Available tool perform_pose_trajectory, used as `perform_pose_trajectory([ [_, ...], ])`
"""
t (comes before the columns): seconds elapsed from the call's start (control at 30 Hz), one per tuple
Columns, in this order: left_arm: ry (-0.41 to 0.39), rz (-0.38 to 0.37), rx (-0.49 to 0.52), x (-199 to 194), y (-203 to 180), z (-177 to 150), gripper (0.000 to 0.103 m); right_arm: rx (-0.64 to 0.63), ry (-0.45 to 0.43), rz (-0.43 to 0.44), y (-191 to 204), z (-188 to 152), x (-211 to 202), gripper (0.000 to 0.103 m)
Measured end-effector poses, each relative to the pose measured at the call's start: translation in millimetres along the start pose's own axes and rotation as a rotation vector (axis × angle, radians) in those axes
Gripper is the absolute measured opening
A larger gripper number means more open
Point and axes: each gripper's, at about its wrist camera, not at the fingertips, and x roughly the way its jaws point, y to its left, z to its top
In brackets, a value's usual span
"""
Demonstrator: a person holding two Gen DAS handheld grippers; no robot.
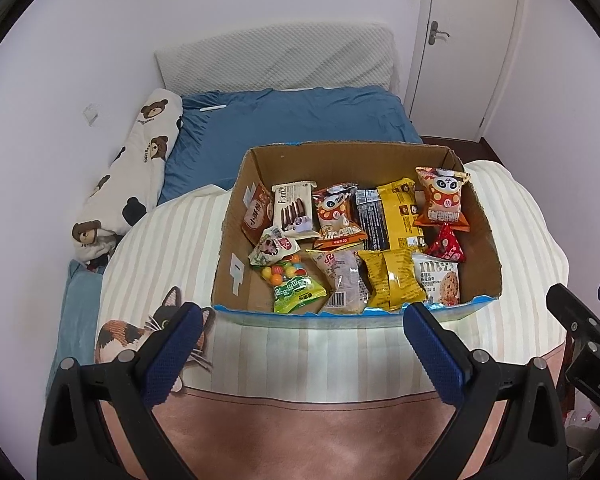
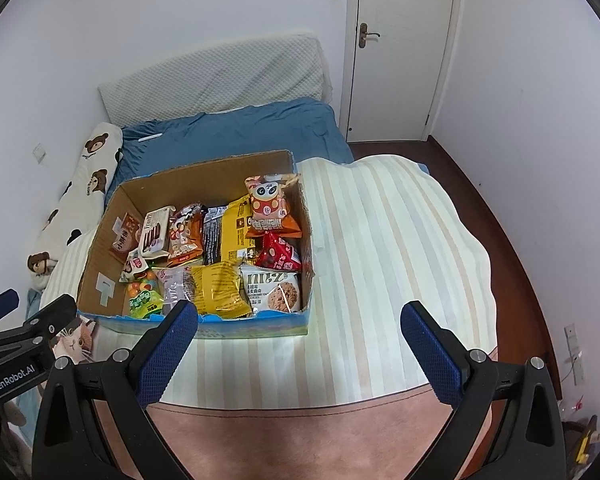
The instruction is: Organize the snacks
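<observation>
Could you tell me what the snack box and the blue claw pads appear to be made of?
The snack box looks like corrugated cardboard: matte brown inside walls, ragged torn rims, blue print outside. The left claw and right claw pads look like blue rubber or soft plastic with a fine grid texture; which one is unclear.

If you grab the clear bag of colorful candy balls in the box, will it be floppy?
Probably floppy: the candy-ball bag looks like thin clear film, so it would likely sag around the balls. The round balls may shift inside. It lies loose on the cardboard box floor, so a push should slide it.
</observation>
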Motion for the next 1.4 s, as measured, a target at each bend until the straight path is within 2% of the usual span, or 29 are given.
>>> perform_pose_trajectory([
  [1.4,-0.024,-0.007,0.01,-15.5,0.2,0.0,0.103,-0.015,-0.038,0.034,4.9,1.8,-22.1,0.103],
])
